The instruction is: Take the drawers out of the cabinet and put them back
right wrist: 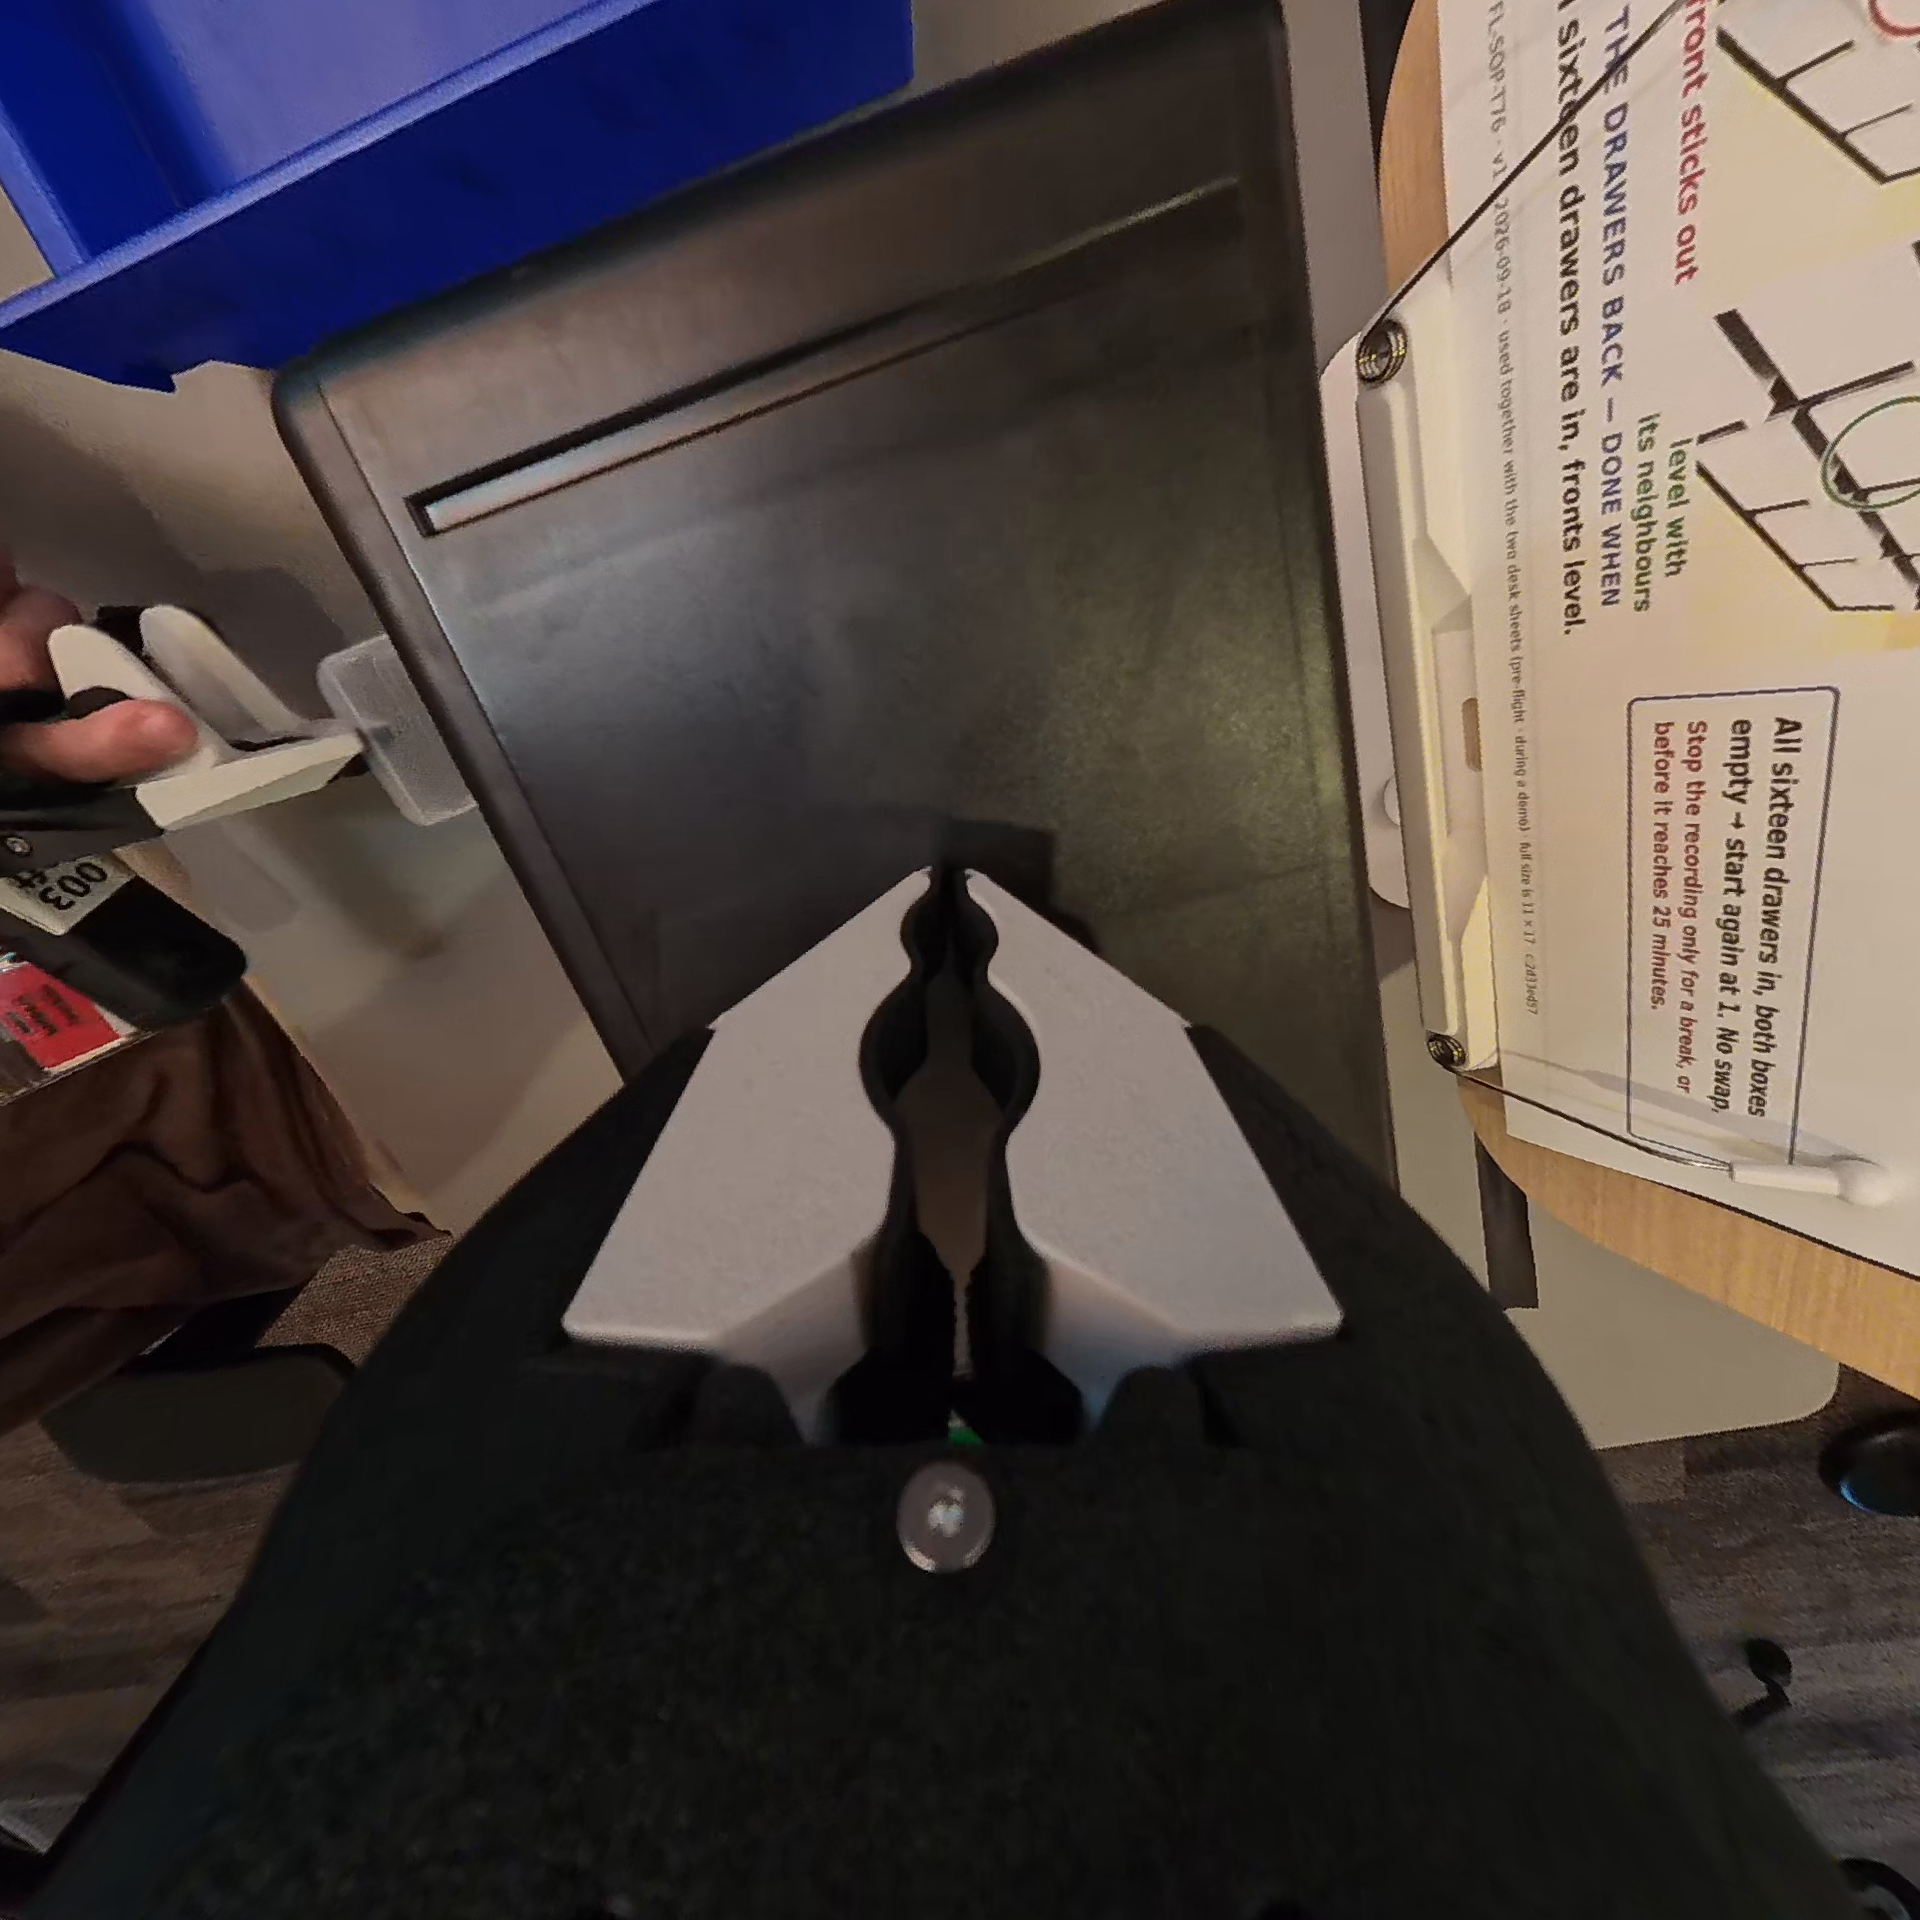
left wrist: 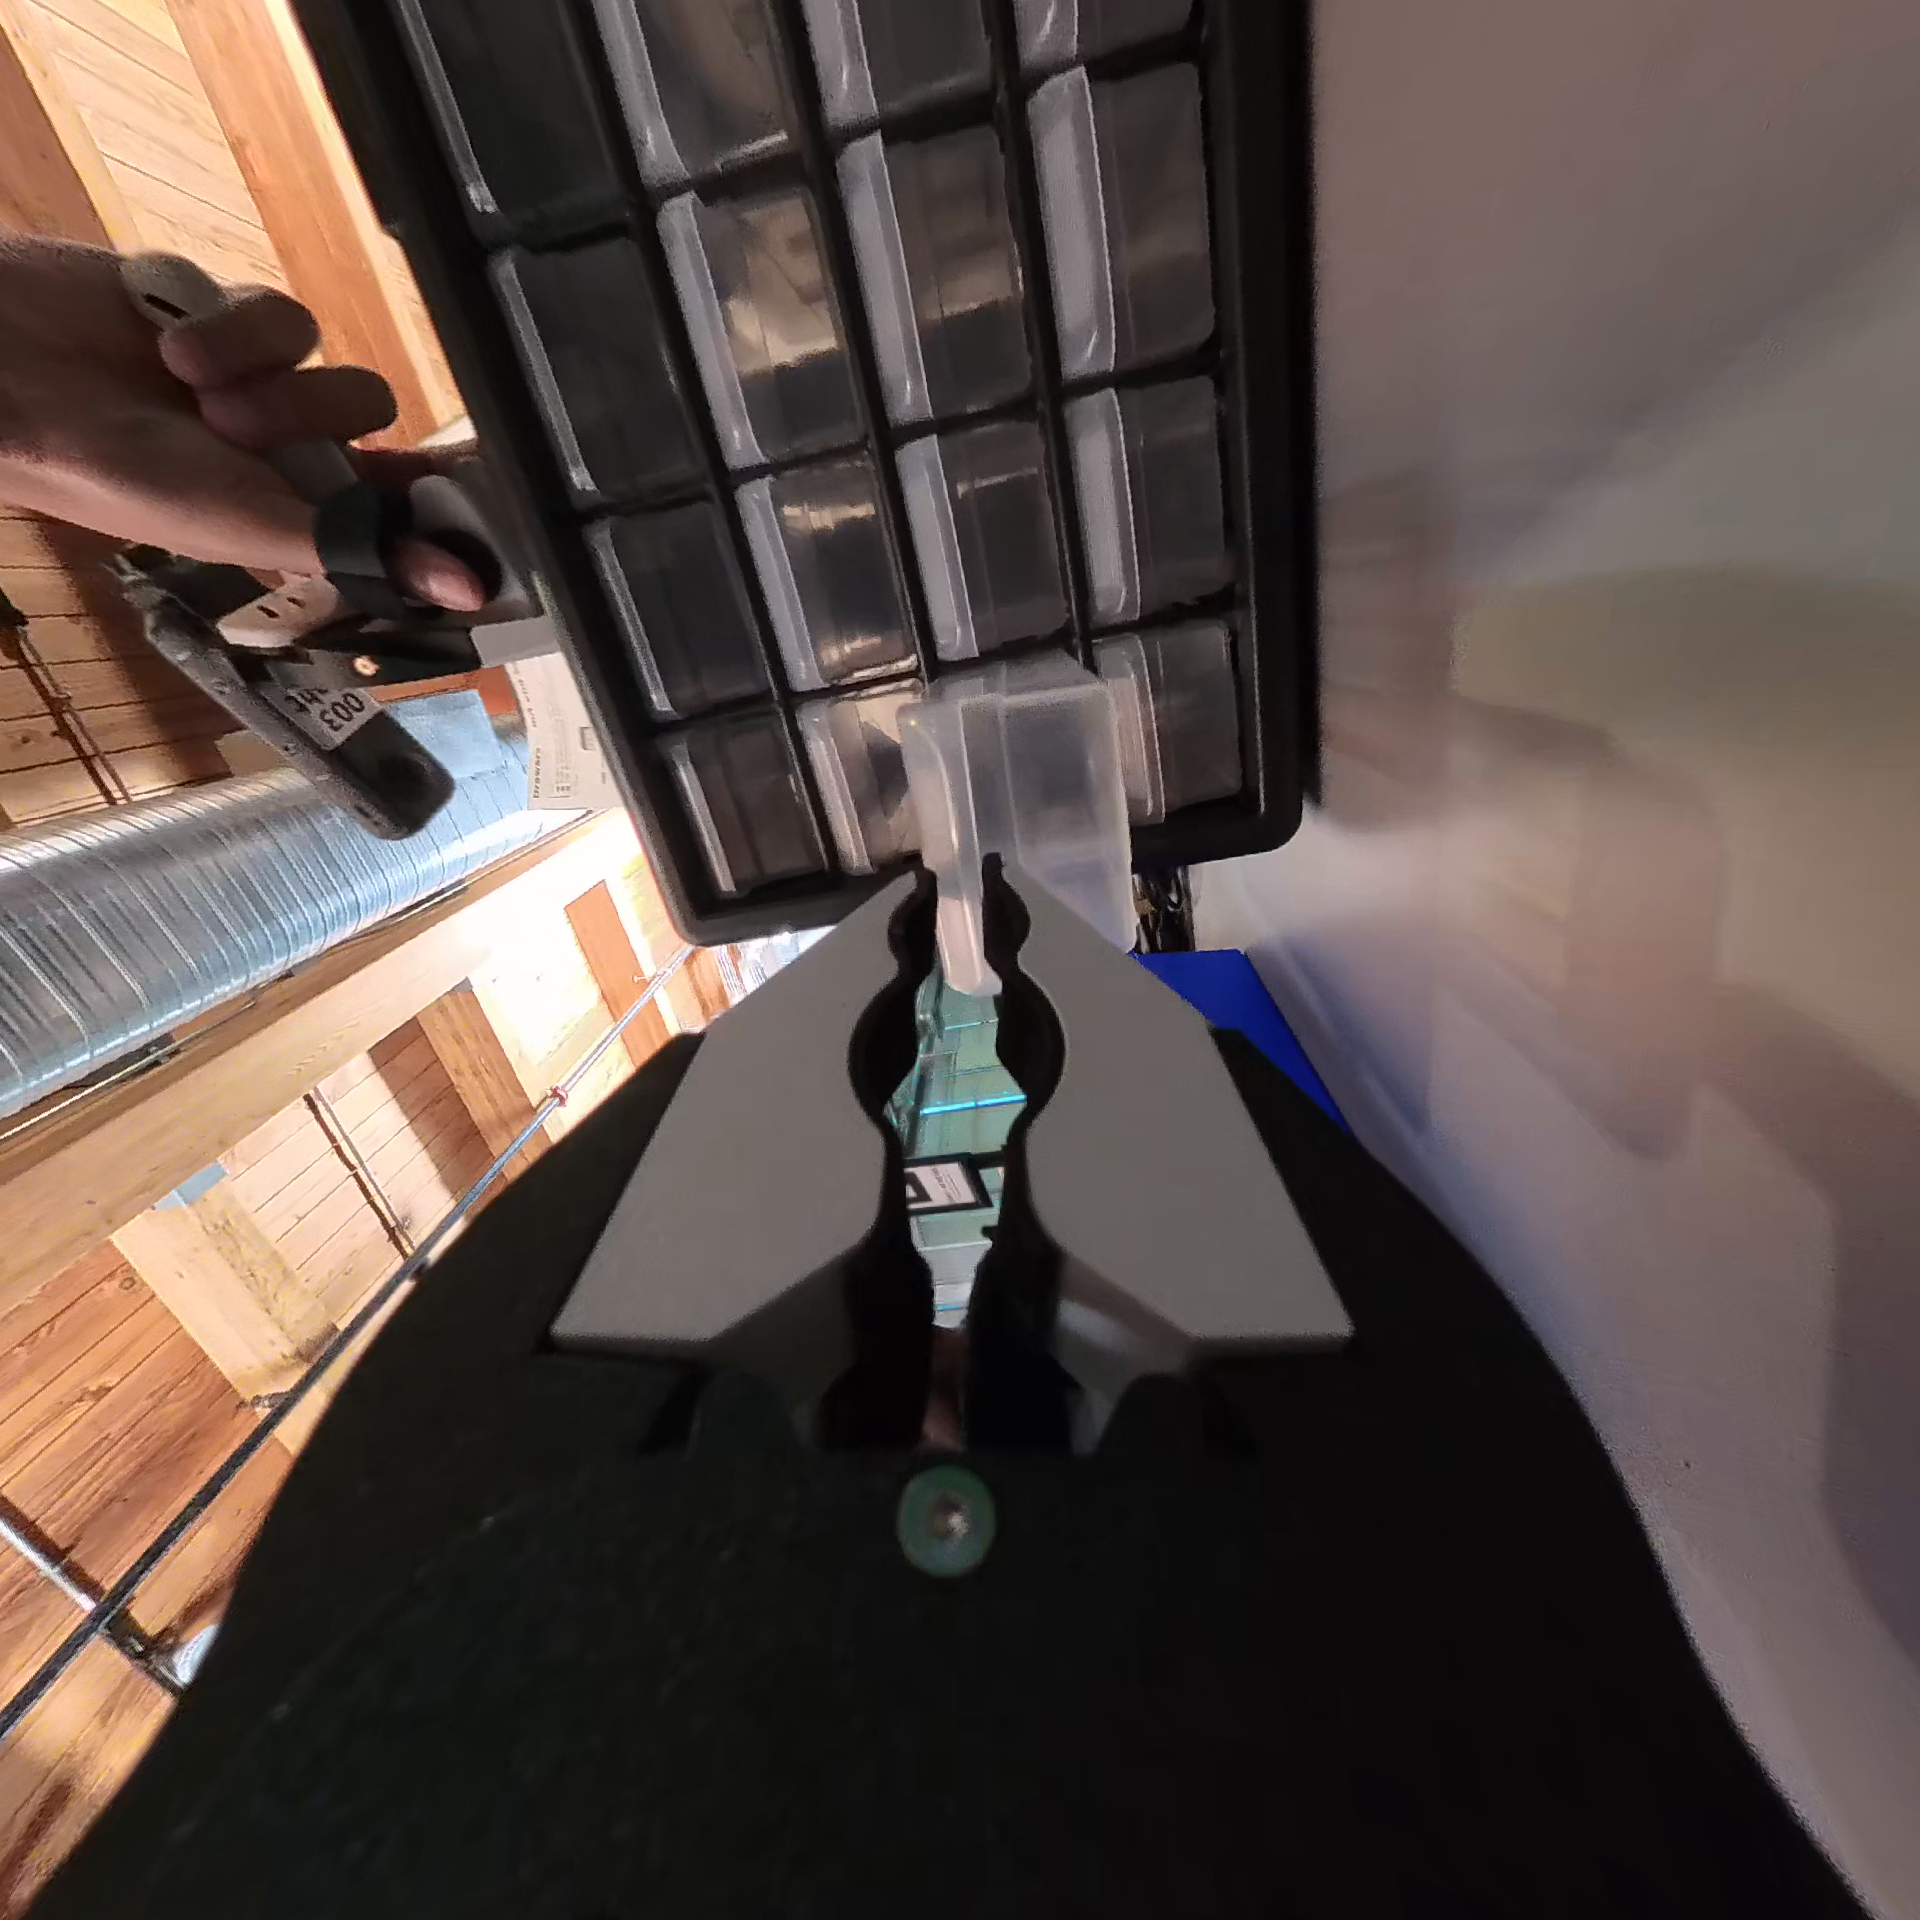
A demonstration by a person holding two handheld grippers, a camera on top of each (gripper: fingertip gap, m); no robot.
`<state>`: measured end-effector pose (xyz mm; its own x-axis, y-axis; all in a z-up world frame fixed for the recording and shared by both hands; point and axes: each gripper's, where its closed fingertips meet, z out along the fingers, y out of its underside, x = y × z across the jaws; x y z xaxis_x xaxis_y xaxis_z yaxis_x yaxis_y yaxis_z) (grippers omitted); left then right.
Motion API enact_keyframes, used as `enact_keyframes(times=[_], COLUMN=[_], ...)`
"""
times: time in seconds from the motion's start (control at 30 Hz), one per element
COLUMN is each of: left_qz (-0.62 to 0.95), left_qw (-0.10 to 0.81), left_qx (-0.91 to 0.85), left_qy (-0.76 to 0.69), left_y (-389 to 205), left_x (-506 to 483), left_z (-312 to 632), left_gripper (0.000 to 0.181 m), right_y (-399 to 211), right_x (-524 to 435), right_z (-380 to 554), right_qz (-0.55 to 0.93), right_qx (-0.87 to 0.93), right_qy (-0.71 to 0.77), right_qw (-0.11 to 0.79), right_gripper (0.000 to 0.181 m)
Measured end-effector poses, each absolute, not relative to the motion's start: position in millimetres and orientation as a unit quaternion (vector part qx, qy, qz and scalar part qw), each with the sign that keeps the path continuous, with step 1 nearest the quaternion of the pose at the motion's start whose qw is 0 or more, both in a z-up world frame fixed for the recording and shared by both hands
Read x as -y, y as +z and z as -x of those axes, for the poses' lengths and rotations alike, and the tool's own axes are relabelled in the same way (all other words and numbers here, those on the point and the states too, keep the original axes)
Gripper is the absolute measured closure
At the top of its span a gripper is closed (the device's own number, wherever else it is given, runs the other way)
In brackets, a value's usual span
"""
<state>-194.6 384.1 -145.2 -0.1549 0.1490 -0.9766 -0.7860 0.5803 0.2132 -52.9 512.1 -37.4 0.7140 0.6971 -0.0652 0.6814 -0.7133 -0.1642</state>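
Left gripper [left wrist: 966, 914] w/ jaws clamped on the handle tab of a clear drawer [left wrist: 1049, 769], drawer partly out of the black cabinet [left wrist: 1273, 520] at a corner slot. Right gripper [right wrist: 951, 883] jaws pinched on a small black tab on the cabinet's solid side. Blue bin [right wrist: 416, 156] behind; printed sheet [right wrist: 1683, 623] far right.

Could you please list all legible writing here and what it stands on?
I cannot quote writing; these carry it.
Printed sheet beside the cabinet: legible.
White tag on the left gripper: legible.
Red label below it: blurred.
Small framed sign, left wrist view: too small.
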Motion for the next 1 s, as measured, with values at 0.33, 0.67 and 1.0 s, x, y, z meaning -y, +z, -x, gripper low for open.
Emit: enact_keyframes(times=[0.33,0.67,1.0], left_qz=[0.194,0.176,0.202], left_qw=[0.641,0.691,0.697], left_qx=[-0.629,-0.607,-0.633], left_qy=[0.394,0.350,0.269], left_y=[-125.7,-114.5,-132.2], left_x=[-369.3,-352.1,-320.2], left_z=[202.6,207.8,217.2], left_gripper=[0.178,0.181,0.181], right_y=[-37.4,-37.4,-37.1], right_x=[-512.4,-512.4,-512.5], right_z=[52.8,52.7,52.8], right_qz=[0.924,0.925,0.927], right_qx=[0.366,0.369,0.358], right_qy=[0.075,0.067,0.080], right_qw=[0.077,0.069,0.076], right_gripper=[0.181,0.181,0.181])
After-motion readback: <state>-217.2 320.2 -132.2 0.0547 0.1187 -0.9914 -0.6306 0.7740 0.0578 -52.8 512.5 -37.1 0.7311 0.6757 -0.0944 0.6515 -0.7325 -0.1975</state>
